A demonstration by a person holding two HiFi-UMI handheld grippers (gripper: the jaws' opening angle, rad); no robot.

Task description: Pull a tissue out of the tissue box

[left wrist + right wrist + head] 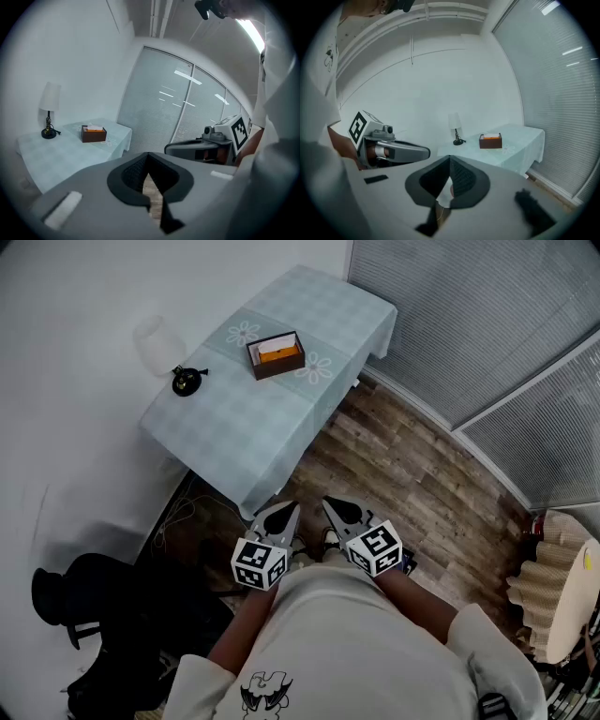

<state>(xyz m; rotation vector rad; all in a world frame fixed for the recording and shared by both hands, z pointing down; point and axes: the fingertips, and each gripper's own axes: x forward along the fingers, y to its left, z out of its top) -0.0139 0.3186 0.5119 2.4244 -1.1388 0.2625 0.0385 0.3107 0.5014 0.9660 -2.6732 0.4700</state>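
Observation:
A brown tissue box (276, 354) with a white tissue showing at its top stands on a table (234, 427) covered in a pale blue checked cloth. The box also shows small and far off in the left gripper view (93, 133) and the right gripper view (490, 140). My left gripper (284, 514) and right gripper (336, 511) hang side by side close to my body, over the wooden floor and short of the table's near corner. The left gripper (149, 157) has its tips together and holds nothing. The right gripper (450, 160) is likewise shut and empty.
A small lamp (159, 345) with a black base stands at the table's left edge. Cables (178, 517) lie on the floor under the near corner. Dark bags (94, 615) sit at the lower left. A blind-covered glass wall (469, 315) runs along the right, and a pleated beige object (562, 596) is at the far right.

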